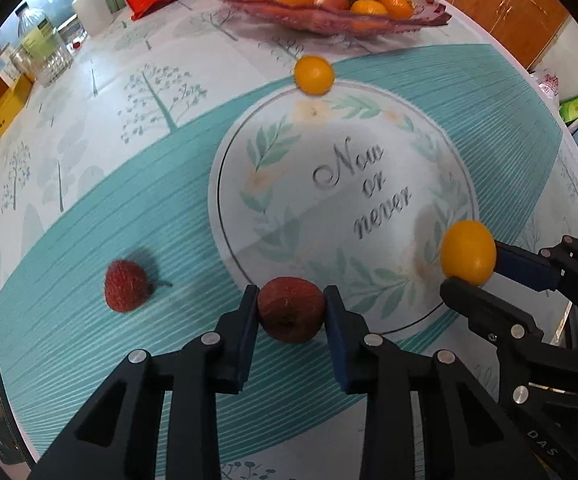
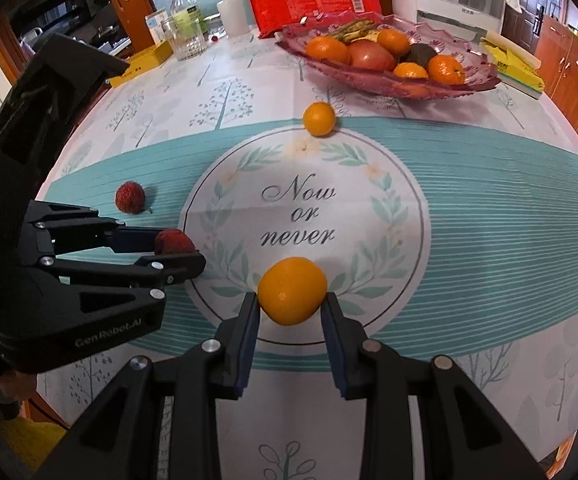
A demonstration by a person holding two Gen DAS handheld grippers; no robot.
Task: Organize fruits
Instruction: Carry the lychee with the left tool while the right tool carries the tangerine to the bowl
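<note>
round rough-skinned red lychee pinched between left gripper pads, low over teal striped tablecloth. small smooth orange citrus clamped in right gripper. pink glass fruit dish straight ahead at table's far side, nearer the right hand. second lychee loose, left of the held one.

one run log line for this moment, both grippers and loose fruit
left gripper: shut on lychee | right gripper: shut on small orange | loose on table: second lychee, second orange
</note>
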